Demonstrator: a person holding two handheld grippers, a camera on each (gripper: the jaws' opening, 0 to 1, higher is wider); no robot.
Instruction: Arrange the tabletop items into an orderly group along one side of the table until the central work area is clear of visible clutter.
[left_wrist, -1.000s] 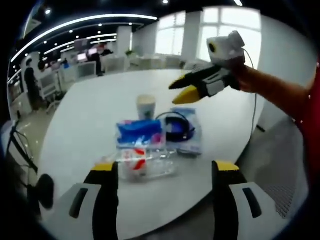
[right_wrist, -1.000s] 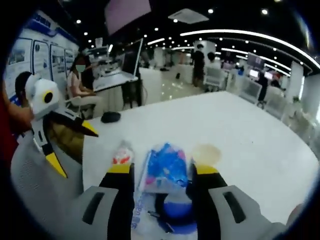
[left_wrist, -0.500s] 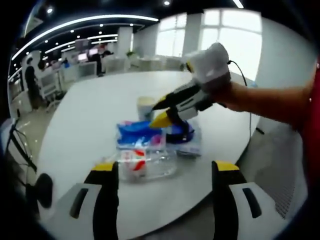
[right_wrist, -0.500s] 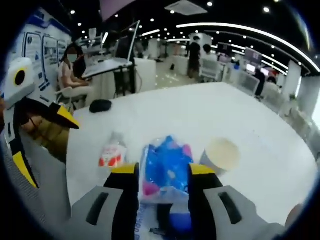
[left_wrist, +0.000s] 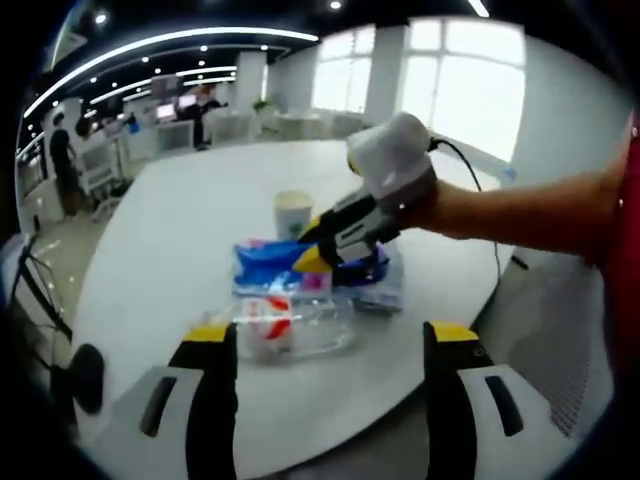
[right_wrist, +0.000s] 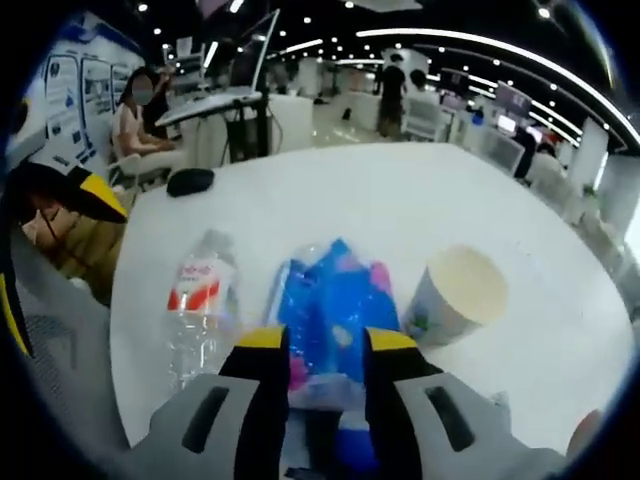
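Observation:
On the white round table lie a blue plastic packet, a clear water bottle with a red label on its side, a paper cup standing upright, and a blue pouch with a black cable. My right gripper reaches in from the right, its yellow tips on the packet. In the right gripper view the packet sits pinched between the narrowed jaws of the right gripper, with the bottle to its left and the cup to its right. My left gripper hangs open just before the bottle.
A black mouse-like object lies near the table's far edge. A person sits at a desk beyond it. The left gripper's yellow tip pokes in at the left. Desks and chairs stand in the office behind.
My right gripper came down from above the table onto the blue packet, and its jaws narrowed around it. The left gripper has held still.

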